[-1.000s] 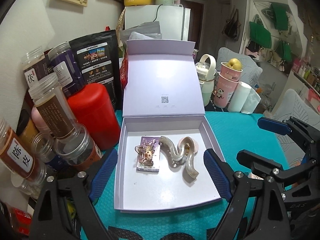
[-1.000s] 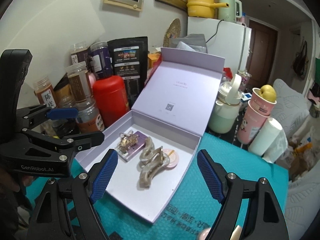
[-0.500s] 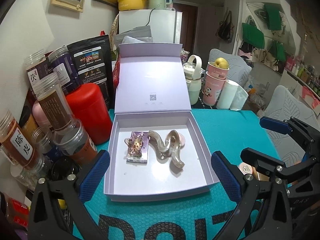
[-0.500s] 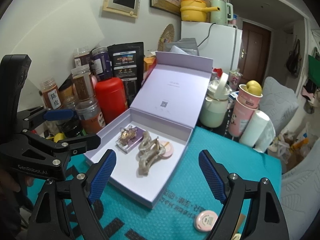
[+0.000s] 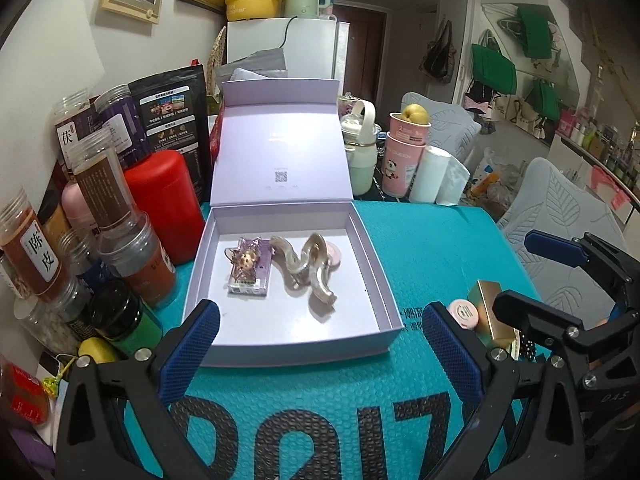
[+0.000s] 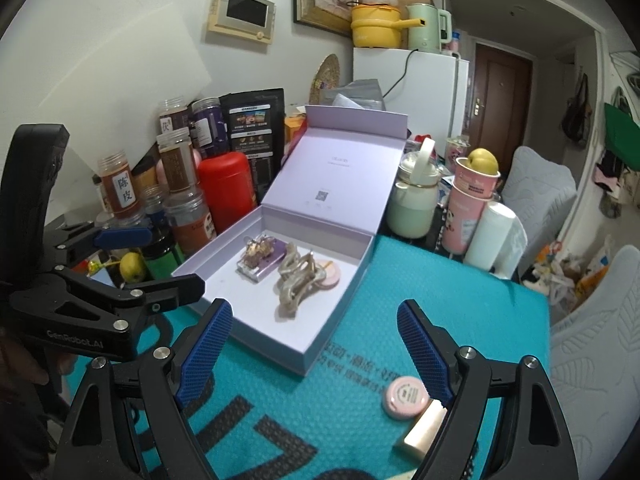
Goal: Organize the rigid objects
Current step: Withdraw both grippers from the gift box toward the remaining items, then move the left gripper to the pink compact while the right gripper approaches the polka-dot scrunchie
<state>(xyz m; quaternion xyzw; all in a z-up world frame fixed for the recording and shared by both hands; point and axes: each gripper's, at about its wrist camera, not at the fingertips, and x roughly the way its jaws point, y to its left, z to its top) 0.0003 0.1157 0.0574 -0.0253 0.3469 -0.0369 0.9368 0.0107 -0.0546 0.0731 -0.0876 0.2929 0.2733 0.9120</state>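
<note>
Both the left gripper point(image 5: 320, 344) and right gripper point(image 6: 316, 344) hover spread wide, holding nothing. A round pink plastic compact point(image 6: 405, 396) lies flat and smooth on the teal bubble-textured mat point(image 6: 420, 292), touching a gold rectangular case point(image 6: 425, 429); a careless pinch could knock both, outside the open lilac cardboard box point(image 6: 320, 354)

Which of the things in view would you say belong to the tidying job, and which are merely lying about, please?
Part of the job:
- lilac box, lid open
- hair claw inside it
- trinket packet inside it
- pink compact on the mat
- gold case on the mat

Lying about:
- spice jars
- red canister
- pink cups
</note>
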